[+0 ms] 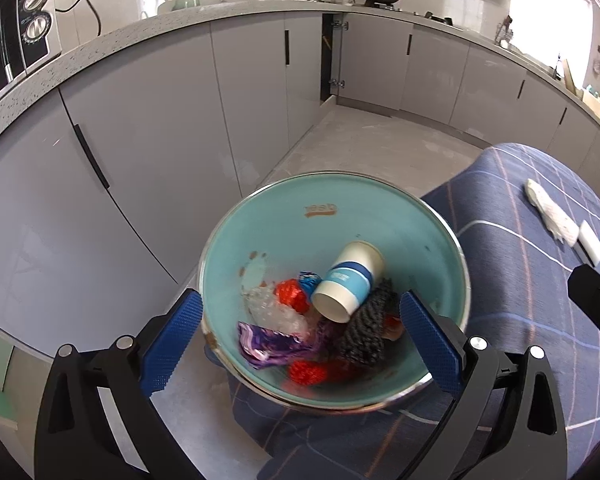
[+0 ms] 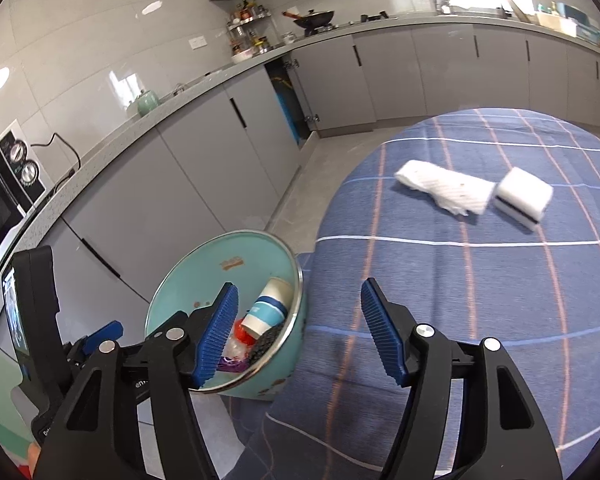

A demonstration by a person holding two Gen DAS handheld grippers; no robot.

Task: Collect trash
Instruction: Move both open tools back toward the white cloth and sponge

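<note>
Along the left edge of the left wrist view the grey cabinets (image 1: 148, 128) curve close beside the teal bin (image 1: 332, 216), which sits at lower centre, perched at the near corner of the blue checked tablecloth (image 1: 512, 280). Its rim overhangs the cloth's edge toward the floor. Much of the collecting looks done: a paper cup (image 1: 350, 284) lies on its side over a clear crumpled wrapper (image 1: 272, 308), a purple wrapper (image 1: 272, 346), red scraps (image 1: 308, 372) and a dark woven piece (image 1: 366, 330). The left gripper (image 1: 300, 344) is spread wide above the bin with nothing between its blue pads. In the right wrist view the bin (image 2: 188, 280) lies at lower left, and the right gripper (image 2: 300, 336) is also parted and empty, over the cloth just right of the rim. Further right, at mid-frame, a crumpled white paper towel (image 2: 444, 192) and, beside it, a white sponge with a dark band (image 2: 524, 196) lie on the cloth; the towel is probably what remains, though whether the sponge counts as trash I cannot tell. Between the gripper and those two the cloth is bare, giving an open path; the risk I see is knocking the overhanging bin.
</note>
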